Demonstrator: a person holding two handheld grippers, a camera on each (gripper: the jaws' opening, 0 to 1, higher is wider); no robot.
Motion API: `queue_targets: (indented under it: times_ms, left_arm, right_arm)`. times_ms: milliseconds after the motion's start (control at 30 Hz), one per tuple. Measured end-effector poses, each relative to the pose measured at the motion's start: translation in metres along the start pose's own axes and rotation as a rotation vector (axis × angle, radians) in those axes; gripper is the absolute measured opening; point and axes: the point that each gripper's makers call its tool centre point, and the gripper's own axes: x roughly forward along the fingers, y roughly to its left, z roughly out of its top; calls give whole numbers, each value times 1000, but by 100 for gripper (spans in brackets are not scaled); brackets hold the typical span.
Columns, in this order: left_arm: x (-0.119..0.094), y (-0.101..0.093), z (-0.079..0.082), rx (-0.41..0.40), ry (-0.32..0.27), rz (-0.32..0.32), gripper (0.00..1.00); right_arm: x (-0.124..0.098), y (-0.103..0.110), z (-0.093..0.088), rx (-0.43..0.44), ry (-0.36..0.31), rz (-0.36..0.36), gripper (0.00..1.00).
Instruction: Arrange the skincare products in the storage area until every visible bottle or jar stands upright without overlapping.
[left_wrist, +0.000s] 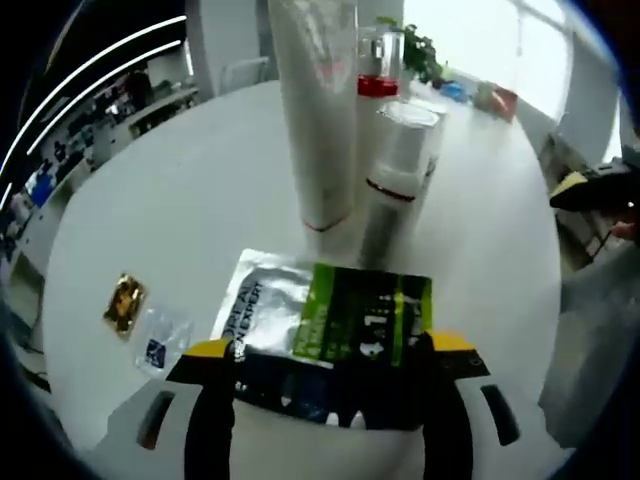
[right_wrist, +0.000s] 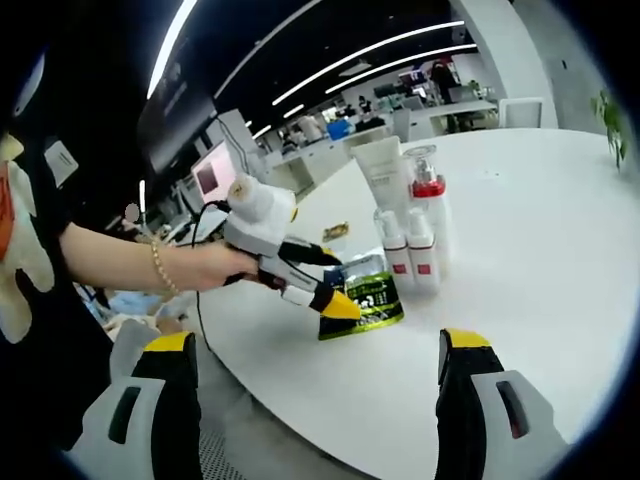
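In the left gripper view, the left gripper (left_wrist: 325, 375) is reaching over a flat silver-and-green sachet (left_wrist: 330, 325) that is lying on the white round tabletop (left_wrist: 180, 200). Its yellow-tipped jaws are standing wide, one at each side edge of the sachet, and whether they are touching it I cannot tell. Just beyond the sachet, a tall white tube (left_wrist: 318, 110) is standing upright, with a white pump bottle (left_wrist: 395, 180) beside it and a clear red-collared bottle (left_wrist: 380, 60) behind. Off to the side, a small gold packet (left_wrist: 124, 303) and a small clear packet (left_wrist: 160, 338) are lying flat on the tabletop, apart from the group.

In the right gripper view, the right gripper (right_wrist: 315, 375) is hanging back near the tabletop's edge, jaws spread wide and holding nothing. From the left, a hand (right_wrist: 205, 265) is bringing the left gripper's yellow tip down onto the green sachet, which is lying flat just in front of the cluster. There the tube is standing tall, the red-collared bottle is beside it, and two small white bottles (right_wrist: 408, 250) with red labels are standing side by side in front, all upright and close together.

The step in hand appears to be taking hold of the sachet, the one flat item next to the standing group. The next move likely calls for closing the jaws on its edges without nudging the bottles right behind it, then setting it so that it is overlapping nothing.
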Motion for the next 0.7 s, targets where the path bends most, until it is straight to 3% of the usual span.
queue_targets:
  times_ms: [200, 500, 700]
  left_arm:
    - [4, 2, -4, -17, 29, -7, 72]
    - [6, 3, -5, 52, 30, -50, 76]
    - [7, 10, -6, 126, 38, -122, 76]
  right_arm:
    - [0, 0, -2, 8, 1, -4, 99]
    - [1, -2, -3, 15, 4, -1, 99]
    - [1, -2, -3, 17, 5, -3, 99]
